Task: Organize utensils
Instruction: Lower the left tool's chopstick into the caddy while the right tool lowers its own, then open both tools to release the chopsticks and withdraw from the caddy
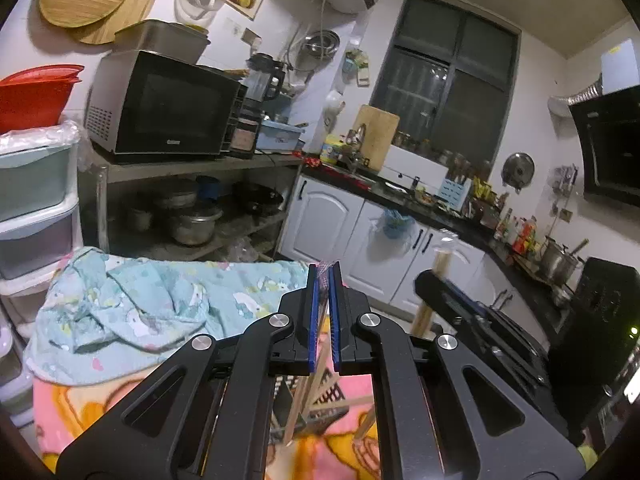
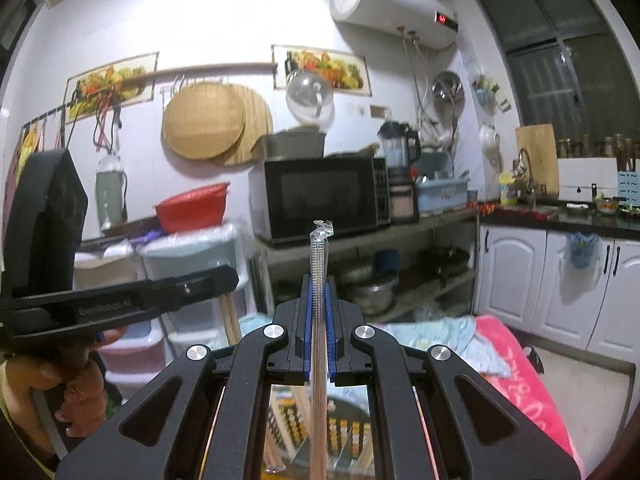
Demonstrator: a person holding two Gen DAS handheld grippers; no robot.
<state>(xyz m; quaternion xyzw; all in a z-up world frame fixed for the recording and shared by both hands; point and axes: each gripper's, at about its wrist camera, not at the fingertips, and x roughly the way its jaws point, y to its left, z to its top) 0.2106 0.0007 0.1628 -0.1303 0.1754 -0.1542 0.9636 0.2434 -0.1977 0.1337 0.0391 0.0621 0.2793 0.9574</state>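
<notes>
My left gripper [image 1: 325,270] is shut on a thin clear plastic wrapper [image 1: 323,280] whose crumpled top edge pokes out between the blue pads. My right gripper [image 2: 319,280] is shut on a pair of chopsticks in a clear plastic sleeve [image 2: 319,256], held upright, its sealed top sticking above the fingertips. In the left wrist view the right gripper [image 1: 472,308] shows at right with the wooden chopsticks [image 1: 434,288] standing in it. Loose wooden chopsticks [image 1: 304,404] lie below on the pink blanket. The left gripper shows at the left of the right wrist view [image 2: 120,296].
A pink cartoon blanket [image 1: 72,404] and a crumpled light-blue cloth [image 1: 152,304] cover the surface below. A metal rack with a microwave [image 1: 160,108] and pots stands behind, plastic drawers [image 1: 36,208] at left, white cabinets [image 1: 360,232] and a cluttered counter at right.
</notes>
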